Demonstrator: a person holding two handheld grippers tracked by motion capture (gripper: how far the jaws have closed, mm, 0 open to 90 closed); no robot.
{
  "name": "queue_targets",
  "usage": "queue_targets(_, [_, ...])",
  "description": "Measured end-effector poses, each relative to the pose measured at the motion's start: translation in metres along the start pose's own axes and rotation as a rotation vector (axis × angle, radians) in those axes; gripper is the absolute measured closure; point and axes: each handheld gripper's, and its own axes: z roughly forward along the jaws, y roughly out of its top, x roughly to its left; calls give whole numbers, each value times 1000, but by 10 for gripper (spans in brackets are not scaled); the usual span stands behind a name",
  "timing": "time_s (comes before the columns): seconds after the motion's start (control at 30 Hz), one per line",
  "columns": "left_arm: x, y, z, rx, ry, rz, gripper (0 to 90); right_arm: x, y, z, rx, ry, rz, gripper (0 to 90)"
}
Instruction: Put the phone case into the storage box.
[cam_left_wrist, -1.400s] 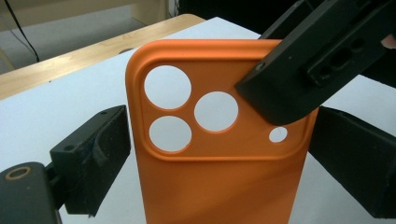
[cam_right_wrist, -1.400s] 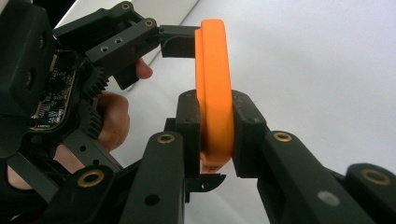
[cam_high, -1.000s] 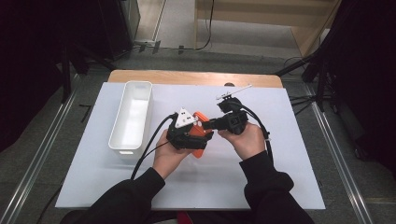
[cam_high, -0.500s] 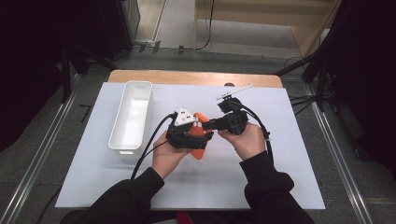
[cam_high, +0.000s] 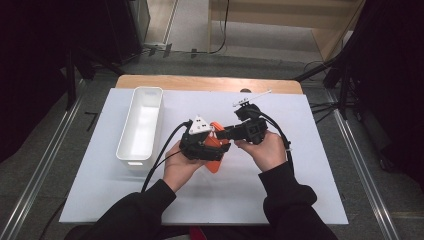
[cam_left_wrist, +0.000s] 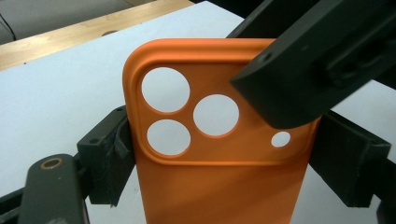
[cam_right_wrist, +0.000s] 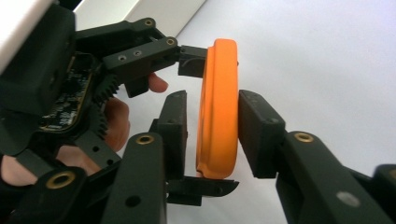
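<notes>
We judge the orange phone case light and flexible; left gripper pinches its edges, right gripper closes at 12 o'clock.

A white sheet covers most of the wooden counter; an empty white oblong bin lies on the sheet's left part, its long side running away from the person; grey floor and metal rails flank the counter.

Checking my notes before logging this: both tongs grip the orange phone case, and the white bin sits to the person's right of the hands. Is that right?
Not quite. The white bin sits to the person's left of the hands, as the high view shows. Both the left tongs and right tongs do grip the orange phone case.
</notes>
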Motion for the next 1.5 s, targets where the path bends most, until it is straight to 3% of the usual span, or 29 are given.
queue_targets(0.3, [3,1,0,11,-18,-20,163,1,-1,-15,-27,13,-12,545])
queue_targets(0.73, [4,3,-2,43,-45,-29,163,-2,-5,-30,-48,7,-66,419])
queue_targets(1.0, [5,4,-1,80,-92,-28,162,-7,-10,-36,-50,11,-80,387])
queue_targets(1.3, [8,6,-4,81,-118,-41,162,-11,-20,-37,-43,19,-116,373])
queue_targets(1.4, [10,7,-5,78,-145,-67,162,-13,-24,-37,-48,26,-132,372])
queue_targets(1.5, [11,8,-7,84,-143,-53,163,-13,-28,-39,-59,39,-148,352])
